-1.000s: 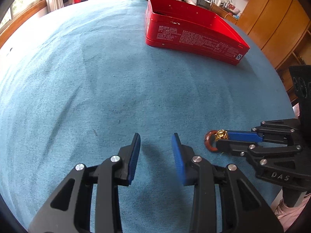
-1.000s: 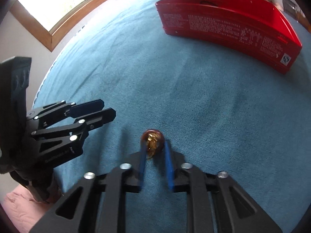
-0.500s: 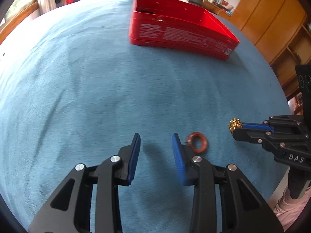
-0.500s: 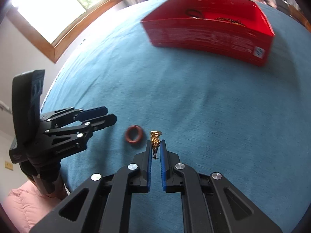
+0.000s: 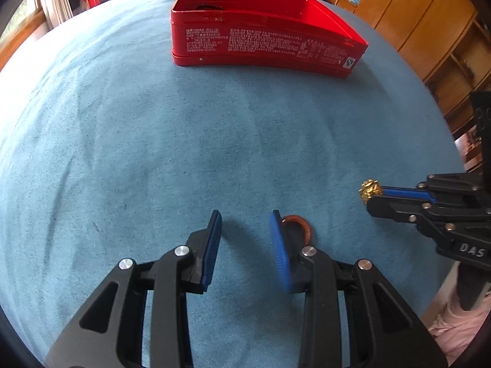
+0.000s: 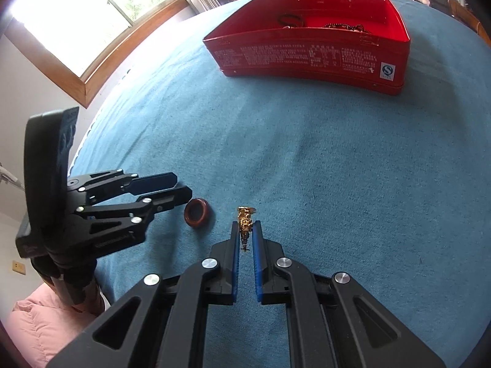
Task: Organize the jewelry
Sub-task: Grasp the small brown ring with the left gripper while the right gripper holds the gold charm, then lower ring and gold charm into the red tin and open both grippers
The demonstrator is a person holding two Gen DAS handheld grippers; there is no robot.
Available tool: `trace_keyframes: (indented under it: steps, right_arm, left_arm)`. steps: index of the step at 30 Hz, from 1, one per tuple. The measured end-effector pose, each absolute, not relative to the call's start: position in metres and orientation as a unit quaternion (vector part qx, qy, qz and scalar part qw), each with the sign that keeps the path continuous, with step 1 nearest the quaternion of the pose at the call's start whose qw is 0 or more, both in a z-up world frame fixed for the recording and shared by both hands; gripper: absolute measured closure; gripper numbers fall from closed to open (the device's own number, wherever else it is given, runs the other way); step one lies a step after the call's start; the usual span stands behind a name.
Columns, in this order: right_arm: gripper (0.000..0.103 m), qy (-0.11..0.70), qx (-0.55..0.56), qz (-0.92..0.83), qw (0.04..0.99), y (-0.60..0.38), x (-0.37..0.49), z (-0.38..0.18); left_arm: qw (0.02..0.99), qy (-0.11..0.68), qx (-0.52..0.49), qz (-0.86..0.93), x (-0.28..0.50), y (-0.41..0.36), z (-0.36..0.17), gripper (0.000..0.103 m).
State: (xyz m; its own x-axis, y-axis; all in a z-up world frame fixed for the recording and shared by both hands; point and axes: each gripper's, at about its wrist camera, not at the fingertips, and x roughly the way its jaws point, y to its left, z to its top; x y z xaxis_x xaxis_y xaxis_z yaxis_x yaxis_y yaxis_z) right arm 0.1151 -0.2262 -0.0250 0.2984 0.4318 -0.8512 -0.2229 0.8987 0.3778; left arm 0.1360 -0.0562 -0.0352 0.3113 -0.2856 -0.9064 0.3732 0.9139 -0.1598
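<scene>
Now we hold the small gold ornament (image 6: 245, 221) pinched between the tips of the right gripper (image 6: 245, 230), low centre of the right wrist view and lifted off the blue cloth (image 6: 307, 153). To do this well, we judge we should keep the pinch firm and carry it level to the red tin (image 6: 307, 55) at the upper right, clearing its near wall before letting go over the bare red floor. The brown ring (image 6: 198, 213) lies on the cloth at lower left, just beside the left gripper (image 5: 245, 224), whose jaws stand wide apart and empty. From the left wrist view the ring (image 5: 302, 225) is half hidden behind a finger. Dark beads in the tin are too small to name.
</scene>
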Motion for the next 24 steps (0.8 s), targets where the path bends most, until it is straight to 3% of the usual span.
trace_keyframes:
  steps: [13, 15, 16, 24]
  right_arm:
    - [0.095, 0.559, 0.101, 0.205, 0.797, -0.231, 0.115, -0.029]
    - [0.095, 0.56, 0.103, 0.204, 0.797, -0.232, 0.115, -0.03]
    - [0.095, 0.56, 0.104, 0.203, 0.797, -0.232, 0.115, -0.03]
    - [0.095, 0.553, 0.117, 0.204, 0.799, -0.238, 0.115, -0.027]
  left_arm:
    - [0.797, 0.56, 0.063, -0.219, 0.136, -0.079, -0.044, 0.072]
    - [0.801, 0.554, 0.073, -0.215, 0.137, -0.082, -0.045, 0.079]
    - [0.8, 0.555, 0.074, -0.215, 0.138, -0.083, -0.046, 0.092]
    - [0.809, 0.546, 0.035, -0.216, 0.138, -0.059, -0.035, 0.097]
